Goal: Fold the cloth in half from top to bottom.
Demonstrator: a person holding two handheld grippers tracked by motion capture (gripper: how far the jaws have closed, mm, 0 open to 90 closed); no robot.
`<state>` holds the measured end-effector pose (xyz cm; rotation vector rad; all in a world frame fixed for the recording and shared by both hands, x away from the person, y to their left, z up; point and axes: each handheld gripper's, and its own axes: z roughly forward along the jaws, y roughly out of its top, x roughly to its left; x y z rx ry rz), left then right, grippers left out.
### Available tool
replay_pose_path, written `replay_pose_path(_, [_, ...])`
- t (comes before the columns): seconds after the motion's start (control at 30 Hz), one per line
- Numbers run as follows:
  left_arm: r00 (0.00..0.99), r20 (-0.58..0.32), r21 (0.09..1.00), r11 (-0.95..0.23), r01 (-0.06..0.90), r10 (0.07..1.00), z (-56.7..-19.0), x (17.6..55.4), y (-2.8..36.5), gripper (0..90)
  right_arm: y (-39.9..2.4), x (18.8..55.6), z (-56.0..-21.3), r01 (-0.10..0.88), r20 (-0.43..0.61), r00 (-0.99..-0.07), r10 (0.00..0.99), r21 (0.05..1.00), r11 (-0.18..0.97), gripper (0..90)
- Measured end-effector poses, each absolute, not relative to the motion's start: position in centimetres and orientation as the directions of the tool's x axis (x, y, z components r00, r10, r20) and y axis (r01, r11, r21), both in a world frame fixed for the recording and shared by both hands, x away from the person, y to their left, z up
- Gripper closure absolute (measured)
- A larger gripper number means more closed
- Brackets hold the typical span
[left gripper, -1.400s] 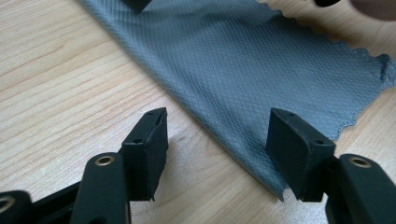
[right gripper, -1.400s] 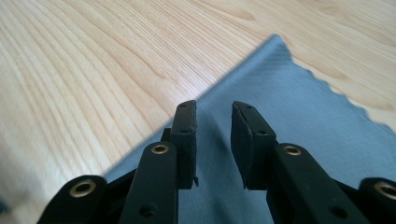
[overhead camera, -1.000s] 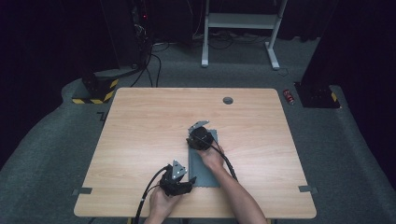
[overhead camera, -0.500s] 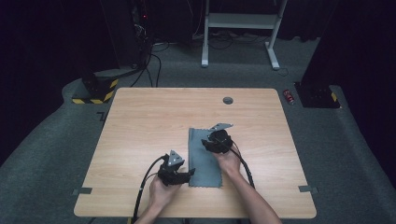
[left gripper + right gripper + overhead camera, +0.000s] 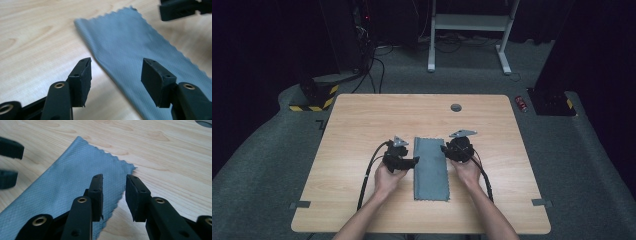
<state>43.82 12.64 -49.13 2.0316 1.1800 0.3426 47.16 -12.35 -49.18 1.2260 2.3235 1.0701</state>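
A grey-blue cloth (image 5: 431, 167) lies flat as a long strip in the middle of the wooden table (image 5: 362, 125). My left gripper (image 5: 414, 161) is at the strip's left edge, open, with that edge (image 5: 130, 37) below and between its jaws (image 5: 116, 80). My right gripper (image 5: 444, 148) is at the right edge near the far corner. Its jaws (image 5: 114, 195) have just been closing, stand a little apart over the zigzag hem (image 5: 62, 187), and hold nothing. Each gripper view shows the other gripper's jaws across the cloth.
A round cable hole (image 5: 456, 107) sits near the table's far edge. On the floor behind are a white desk frame (image 5: 467, 30), a red can (image 5: 522, 104), cables and a yellow-and-black striped block (image 5: 314, 97). Bare wood lies on both sides of the cloth.
My right gripper has moved from over the cloth's far part out to its right edge. My left gripper has moved away from me, up along the left edge.
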Motion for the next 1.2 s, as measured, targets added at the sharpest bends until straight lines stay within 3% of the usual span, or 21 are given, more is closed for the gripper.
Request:
replay_pose_path(0.57, [0.435, -0.141, 0.688, -0.228, 0.689, 0.889, -50.5, 49.1, 12.1, 43.1, -12.6, 48.8, -50.8, 0.628, 0.080, -0.508, 0.858, 0.716, 0.305, 65.0])
replay_pose_path(1.03, [0.430, -0.129, 0.682, -0.235, 0.692, 0.894, -51.3, 49.9, 11.2, 46.9, -10.6, 50.1, -51.2, 0.652, 0.063, -0.464, 0.883, 0.699, 0.293, 60.1])
replay_pose_path(1.2, [0.448, -0.067, 0.684, -0.286, 0.671, 0.891, -51.4, 49.8, 10.8, 50.9, -9.9, 50.7, -51.5, 0.656, 0.033, -0.472, 0.881, 0.680, 0.326, 59.6])
